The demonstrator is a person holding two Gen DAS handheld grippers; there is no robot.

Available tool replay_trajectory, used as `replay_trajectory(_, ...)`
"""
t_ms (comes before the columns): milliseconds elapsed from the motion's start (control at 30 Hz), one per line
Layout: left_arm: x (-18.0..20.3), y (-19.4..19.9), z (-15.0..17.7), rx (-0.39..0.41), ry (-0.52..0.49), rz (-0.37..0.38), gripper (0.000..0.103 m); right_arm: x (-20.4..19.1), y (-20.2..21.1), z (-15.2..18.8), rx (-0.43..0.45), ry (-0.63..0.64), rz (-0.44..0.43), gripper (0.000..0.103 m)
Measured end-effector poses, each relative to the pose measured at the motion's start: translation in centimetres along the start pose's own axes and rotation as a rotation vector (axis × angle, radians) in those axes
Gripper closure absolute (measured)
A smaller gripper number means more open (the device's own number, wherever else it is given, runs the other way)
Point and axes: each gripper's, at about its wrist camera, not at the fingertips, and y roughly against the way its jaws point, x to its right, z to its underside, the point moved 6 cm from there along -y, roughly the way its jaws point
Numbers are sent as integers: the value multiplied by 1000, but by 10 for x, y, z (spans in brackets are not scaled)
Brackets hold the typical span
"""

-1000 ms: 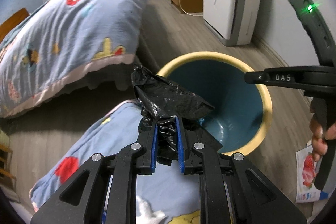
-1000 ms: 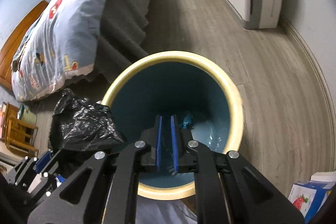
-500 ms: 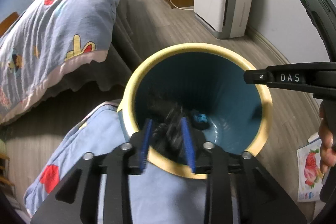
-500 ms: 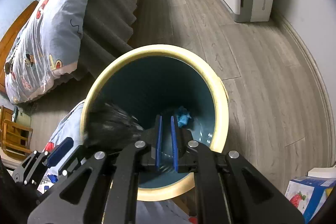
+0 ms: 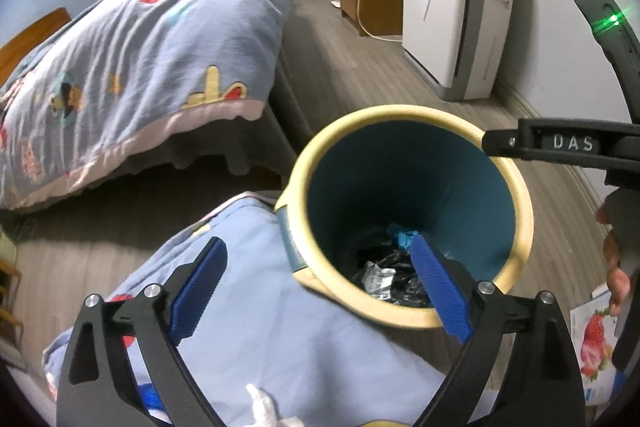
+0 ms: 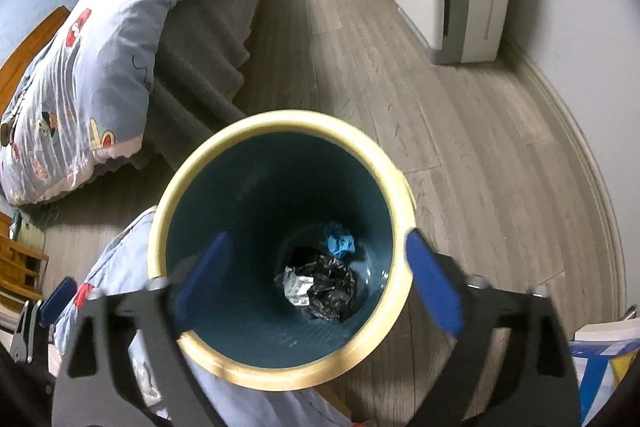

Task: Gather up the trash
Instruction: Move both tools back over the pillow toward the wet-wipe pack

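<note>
Grey plank floor (image 6: pixel 460 131), bed with blue quilt (image 5: pixel 132 47) at left. We see the yellow-rimmed teal bin (image 6: pixel 192 187) standing on the floor. Black plastic bag (image 6: pixel 328 285) lies crumpled at its bottom, blue scrap (image 6: pixel 339 242) just beside it. Our left gripper (image 5: pixel 320 287) gapes wide, holding nothing; right gripper (image 6: pixel 320 283) likewise wide, unloaded, above the bin mouth.

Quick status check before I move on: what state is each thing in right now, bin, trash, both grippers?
Trash bin: upright, no lid, mostly empty.
Black plastic bag: crumpled, lying on the bin's bottom.
Blue scrap: on the bottom beside the bag.
Left gripper: open, holding nothing.
Right gripper: open, holding nothing, above the bin.
</note>
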Motion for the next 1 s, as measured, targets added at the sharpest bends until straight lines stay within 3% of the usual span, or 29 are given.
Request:
replay_trajectory(433, -68, 90, 24, 56, 75, -71, 8, -39, 34, 16, 16, 109, 28, 6)
replay_trajectory(767, -138, 172, 76, 75, 137, -170, 7, -104, 76, 49, 38, 200, -55, 6)
replay_trajectory(1000, -184, 211, 116, 100, 256, -206, 6, -151, 94, 79, 47, 276, -64, 6)
